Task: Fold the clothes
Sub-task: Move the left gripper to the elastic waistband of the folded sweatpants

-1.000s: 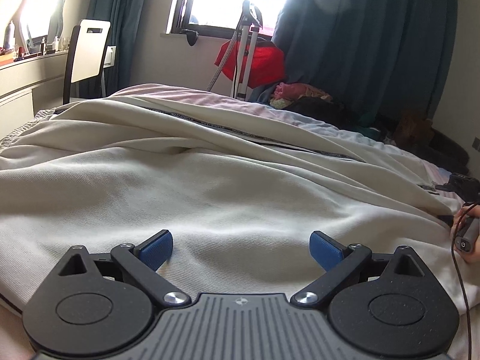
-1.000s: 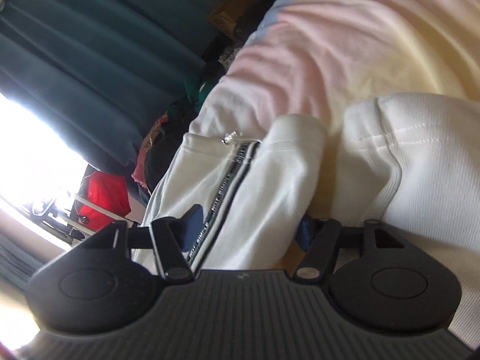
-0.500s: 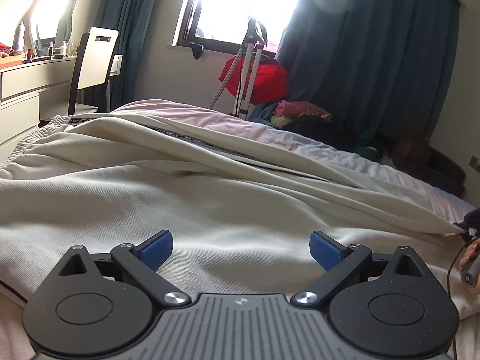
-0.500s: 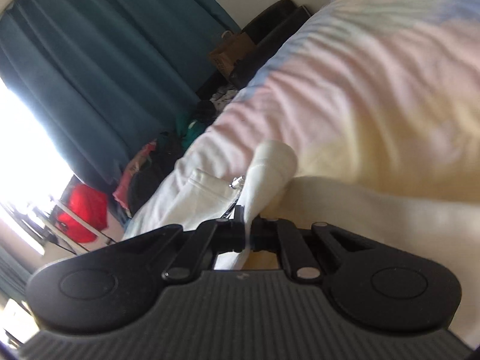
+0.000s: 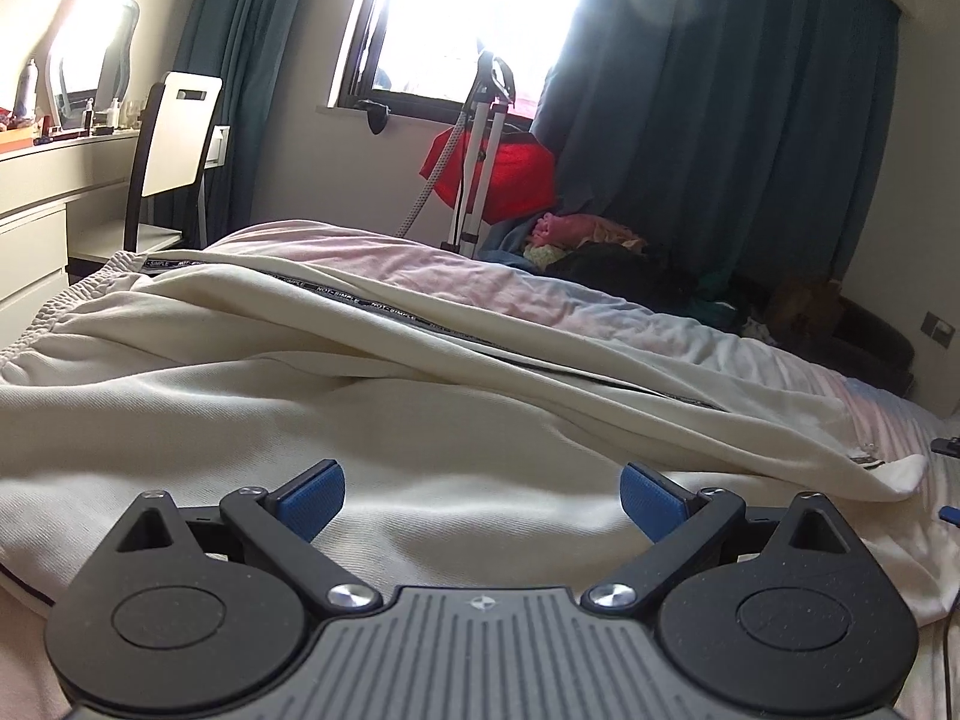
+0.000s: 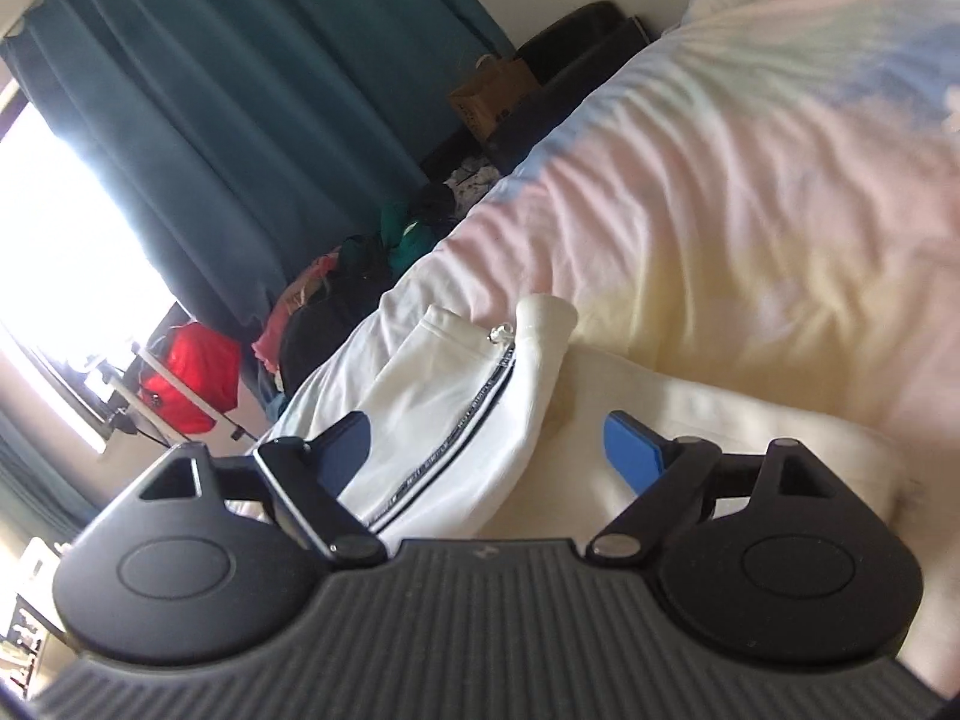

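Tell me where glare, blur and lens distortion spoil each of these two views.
Left wrist view: the window is blown out white and throws haze over the curtain, and the fisheye bends the room's edges. Right wrist view: window glare at the left edge, the pastel bedsheet is smeared soft, and the whole scene sits tilted.

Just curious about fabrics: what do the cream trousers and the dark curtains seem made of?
Cream trousers: probably a soft cotton-type knit with a matte finish; fine ribbing shows, plus a woven lettered stripe down the leg. Curtains: seemingly a heavy, matte teal woven cloth, hanging in deep folds and blocking most of the window light.
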Tool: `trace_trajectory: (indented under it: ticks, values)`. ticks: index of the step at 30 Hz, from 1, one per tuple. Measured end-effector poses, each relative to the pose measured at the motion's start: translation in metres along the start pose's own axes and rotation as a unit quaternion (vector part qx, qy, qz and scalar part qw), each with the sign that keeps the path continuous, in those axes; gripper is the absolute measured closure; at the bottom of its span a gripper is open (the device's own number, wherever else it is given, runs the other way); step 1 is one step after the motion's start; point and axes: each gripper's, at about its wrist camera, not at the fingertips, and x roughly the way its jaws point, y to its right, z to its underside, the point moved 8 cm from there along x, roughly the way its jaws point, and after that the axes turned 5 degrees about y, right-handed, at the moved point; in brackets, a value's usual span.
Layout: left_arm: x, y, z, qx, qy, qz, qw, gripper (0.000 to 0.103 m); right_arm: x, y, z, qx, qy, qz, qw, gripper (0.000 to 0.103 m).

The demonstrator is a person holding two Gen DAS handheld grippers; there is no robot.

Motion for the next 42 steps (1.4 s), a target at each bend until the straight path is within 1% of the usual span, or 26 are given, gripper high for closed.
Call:
trace_trajectory:
  ticks: [3, 6, 8, 11, 13, 16, 17, 18, 20, 23, 27, 30, 33, 34, 36, 37, 39, 41, 42]
  values:
    - [-0.008, 0.001, -0.002, 0.003, 0.005, 0.005, 1.0000, 0.004, -0.032, 0.006, -0.002, 0.007, -0.004, 0.032, 0.999, 0.016]
    - [-0.018, -0.001, -0.004, 0.001, 0.008, 0.007, 0.9999, 0.004, -0.062, 0.026, 0.000, 0.061, -0.020, 0.061, 0.996, 0.015]
    - [-0.024, -0.004, -0.005, -0.008, 0.004, 0.011, 0.9999, 0.004, -0.077, 0.042, 0.007, 0.123, -0.032, 0.058, 0.990, 0.015]
    - [-0.041, -0.014, -0.002, -0.026, -0.004, 0.017, 0.9995, 0.004, -0.088, 0.062, 0.018, 0.213, -0.055, 0.047, 0.974, 0.015]
    - [-0.054, -0.024, 0.000, -0.030, -0.011, 0.014, 0.9994, 0.004, -0.084, 0.065, 0.026, 0.239, -0.076, 0.032, 0.968, 0.015]
    - [-0.072, -0.047, -0.004, -0.033, -0.011, -0.025, 0.9991, 0.003, -0.077, 0.070, 0.036, 0.248, -0.099, 0.044, 0.963, 0.016]
    - [-0.077, -0.056, -0.007, -0.038, -0.012, -0.043, 0.9983, 0.003, -0.075, 0.072, 0.038, 0.251, -0.102, 0.048, 0.962, 0.018]
    - [-0.081, -0.067, -0.010, -0.043, -0.013, -0.061, 0.9971, 0.003, -0.073, 0.074, 0.039, 0.249, -0.105, 0.052, 0.961, 0.021]
    - [-0.091, -0.088, -0.020, -0.049, -0.014, -0.094, 0.9943, 0.003, -0.071, 0.074, 0.041, 0.237, -0.114, 0.059, 0.963, 0.021]
    - [-0.103, -0.123, -0.038, -0.061, -0.008, -0.144, 0.9876, 0.002, -0.073, 0.072, 0.039, 0.233, -0.115, 0.051, 0.964, 0.021]
    - [-0.110, -0.163, -0.059, -0.089, 0.001, -0.166, 0.9821, 0.001, -0.071, 0.073, 0.037, 0.236, -0.112, 0.045, 0.964, 0.021]
    - [-0.109, -0.186, -0.063, -0.093, -0.004, -0.186, 0.9780, 0.001, -0.066, 0.077, 0.037, 0.235, -0.115, 0.052, 0.964, 0.021]
    - [-0.103, -0.209, -0.046, -0.150, -0.012, -0.206, 0.9668, 0.001, -0.063, 0.079, 0.038, 0.225, -0.121, 0.064, 0.965, 0.021]
    - [-0.100, -0.216, -0.037, -0.178, -0.028, -0.207, 0.9615, 0.001, -0.062, 0.079, 0.038, 0.217, -0.124, 0.068, 0.966, 0.021]
    - [-0.098, -0.224, -0.021, -0.236, -0.057, -0.192, 0.9507, 0.003, -0.059, 0.080, 0.038, 0.199, -0.129, 0.076, 0.968, 0.021]
    - [-0.098, -0.227, -0.018, -0.266, -0.061, -0.180, 0.9451, 0.003, -0.059, 0.081, 0.038, 0.199, -0.128, 0.078, 0.968, 0.021]
    - [-0.100, -0.232, -0.013, -0.324, -0.062, -0.152, 0.9317, 0.003, -0.056, 0.083, 0.037, 0.208, -0.125, 0.075, 0.967, 0.021]
    - [-0.104, -0.237, -0.010, -0.357, -0.053, -0.128, 0.9239, 0.003, -0.051, 0.083, 0.037, 0.209, -0.128, 0.067, 0.967, 0.021]
    - [-0.106, -0.241, -0.005, -0.375, -0.056, -0.119, 0.9175, 0.003, -0.048, 0.083, 0.038, 0.207, -0.132, 0.063, 0.967, 0.021]
